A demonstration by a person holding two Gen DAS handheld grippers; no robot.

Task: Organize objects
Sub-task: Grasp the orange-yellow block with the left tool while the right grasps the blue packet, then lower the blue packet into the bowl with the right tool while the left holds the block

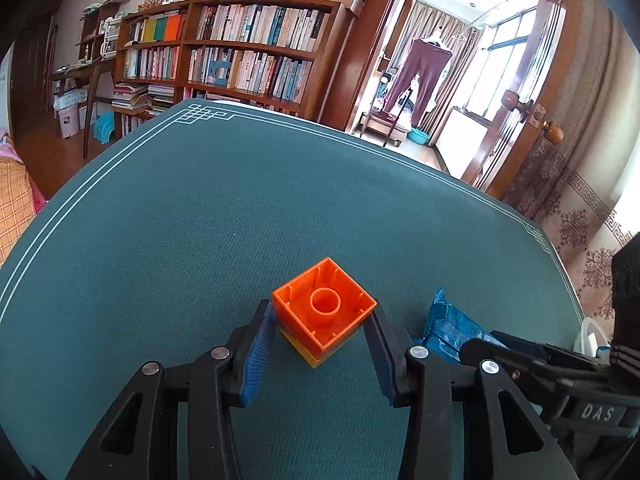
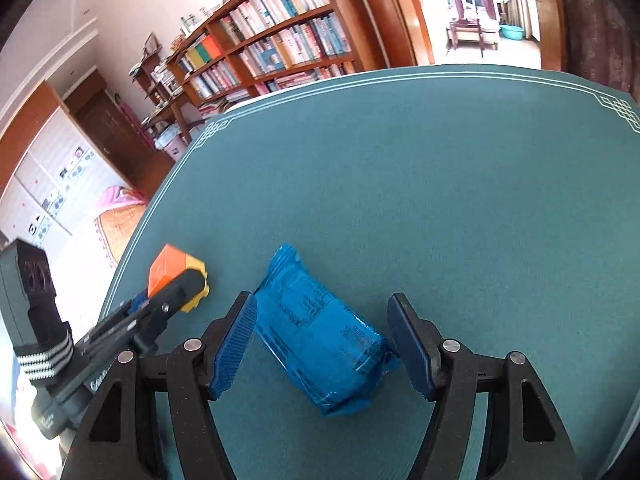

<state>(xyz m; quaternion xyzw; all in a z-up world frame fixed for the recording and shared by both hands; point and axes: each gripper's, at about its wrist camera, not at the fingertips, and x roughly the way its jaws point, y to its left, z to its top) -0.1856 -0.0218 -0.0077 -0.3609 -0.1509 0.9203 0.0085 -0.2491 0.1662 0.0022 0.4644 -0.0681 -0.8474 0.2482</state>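
An orange toy brick stacked with a yellow brick lies on its side on the green table mat, hollow underside facing me. My left gripper is closed on it, both blue pads touching its sides. It also shows in the right wrist view. A blue snack packet lies on the mat between the open fingers of my right gripper, which do not touch it. The packet shows in the left wrist view just right of the brick.
The mat's left edge and far edge drop to the floor. A white plastic object sits at the far right. Bookshelves and a doorway stand beyond the table.
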